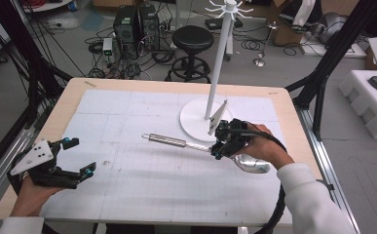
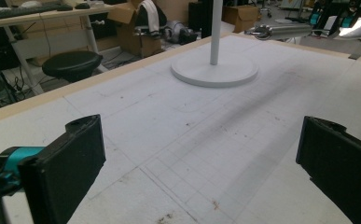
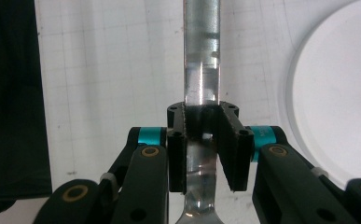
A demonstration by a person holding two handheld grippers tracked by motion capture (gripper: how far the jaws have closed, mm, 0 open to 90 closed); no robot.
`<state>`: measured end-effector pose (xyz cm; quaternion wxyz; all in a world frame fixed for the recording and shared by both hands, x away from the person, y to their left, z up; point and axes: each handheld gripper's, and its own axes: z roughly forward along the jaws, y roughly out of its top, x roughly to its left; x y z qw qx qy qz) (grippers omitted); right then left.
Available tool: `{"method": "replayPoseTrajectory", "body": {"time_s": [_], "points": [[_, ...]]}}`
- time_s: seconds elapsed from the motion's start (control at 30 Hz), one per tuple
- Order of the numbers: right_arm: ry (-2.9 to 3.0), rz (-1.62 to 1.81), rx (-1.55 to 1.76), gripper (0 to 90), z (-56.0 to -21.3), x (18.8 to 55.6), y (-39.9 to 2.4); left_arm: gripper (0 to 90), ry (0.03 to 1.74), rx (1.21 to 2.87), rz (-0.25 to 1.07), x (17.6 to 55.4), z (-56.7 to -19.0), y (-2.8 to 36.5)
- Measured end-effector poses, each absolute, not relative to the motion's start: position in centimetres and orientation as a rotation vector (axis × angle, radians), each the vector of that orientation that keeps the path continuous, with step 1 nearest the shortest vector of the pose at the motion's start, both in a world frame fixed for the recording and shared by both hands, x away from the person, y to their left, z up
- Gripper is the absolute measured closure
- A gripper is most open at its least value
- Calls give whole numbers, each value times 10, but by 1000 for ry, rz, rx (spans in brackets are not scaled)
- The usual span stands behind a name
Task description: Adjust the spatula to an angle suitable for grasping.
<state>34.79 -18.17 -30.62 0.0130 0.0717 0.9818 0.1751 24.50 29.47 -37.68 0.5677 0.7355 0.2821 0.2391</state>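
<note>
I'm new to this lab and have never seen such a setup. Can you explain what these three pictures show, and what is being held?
There is no robot arm here: a person sits at a table and holds a hand tool with two black jaws in each hand. The wide picture comes from a fixed camera above, looking down on the table. The other two come from small cameras riding on the tools, looking along their jaws.

The left gripper is open with nothing between its jaws, hovering low over the white gridded mat. The right gripper is shut on the handle of a metal ladle, whose shiny bowl shows near the person's right wrist in the high view.

On the mat stands a white rack: a round base, a tall pole, and hooks at the top.
</note>
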Motion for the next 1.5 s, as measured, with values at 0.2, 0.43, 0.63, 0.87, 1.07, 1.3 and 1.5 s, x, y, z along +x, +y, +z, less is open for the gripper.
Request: {"method": "replayPoseTrajectory", "body": {"time_s": [0.2,0.43,0.63,0.87,1.07,1.3,1.5], "points": [[3071,485,186,744,-305,343,-199,17,664,1732,563,245,-377,295],[3091,408,187,744,-306,338,-216,17,664,1736,559,246,-378,293],[3091,370,173,744,-310,334,-234,17,664,1740,555,246,-379,291],[3103,310,171,744,-322,332,-246,17,664,1745,558,246,-380,290],[3113,271,166,744,-334,331,-253,17,672,1747,560,246,-382,290],[3120,263,181,744,-347,334,-259,17,674,1752,559,247,-383,290],[3123,231,202,744,-357,337,-262,17,676,1757,558,247,-384,290]]}}
